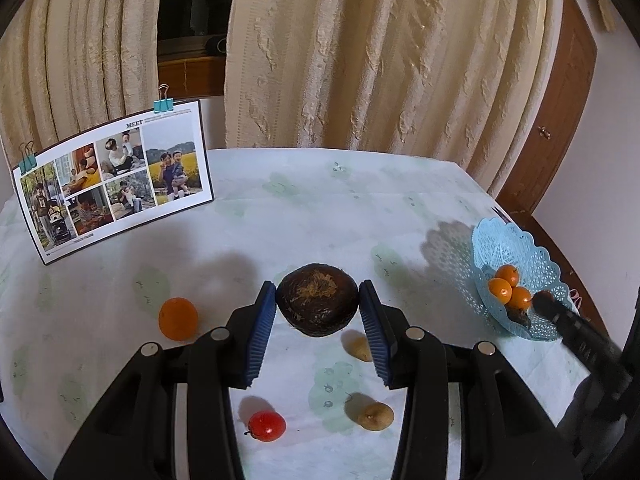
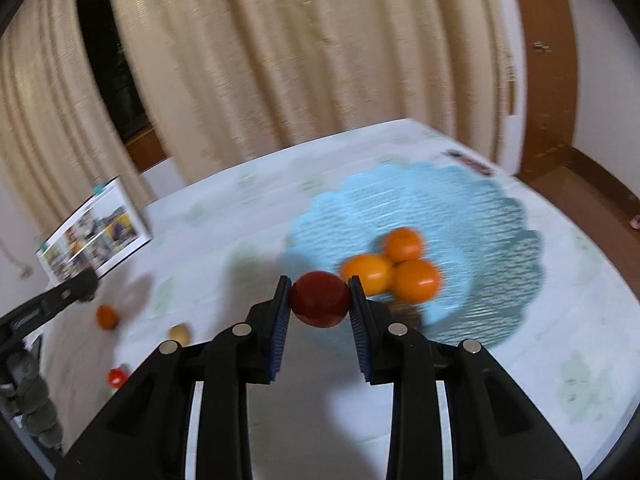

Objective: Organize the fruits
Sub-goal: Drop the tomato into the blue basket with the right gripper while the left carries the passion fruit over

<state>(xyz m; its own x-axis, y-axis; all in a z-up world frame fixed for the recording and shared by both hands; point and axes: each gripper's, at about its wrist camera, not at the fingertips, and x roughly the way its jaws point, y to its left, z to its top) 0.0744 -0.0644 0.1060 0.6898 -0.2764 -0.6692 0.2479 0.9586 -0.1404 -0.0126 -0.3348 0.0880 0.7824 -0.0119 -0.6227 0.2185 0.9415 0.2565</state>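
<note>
My left gripper (image 1: pixel 318 306) is shut on a dark brown avocado (image 1: pixel 317 304), held above the table. Below it lie an orange (image 1: pixel 178 318), a red tomato (image 1: pixel 266 425) and two tan fruits (image 1: pixel 375 416) (image 1: pixel 359 348). My right gripper (image 2: pixel 319 298) is shut on a dark red fruit (image 2: pixel 320 299) at the near edge of the light blue lace basket (image 2: pixel 480 216), which holds three oranges (image 2: pixel 414 278). The basket (image 1: pixel 504 240) and the right gripper's arm (image 1: pixel 576 328) show at right in the left wrist view. The right wrist view is blurred.
A clipped photo board (image 1: pixel 116 176) stands at the table's back left. Beige curtains (image 1: pixel 360 52) hang behind the table and a wooden door (image 1: pixel 560 120) is at right. The white patterned tablecloth (image 1: pixel 320 208) covers the table.
</note>
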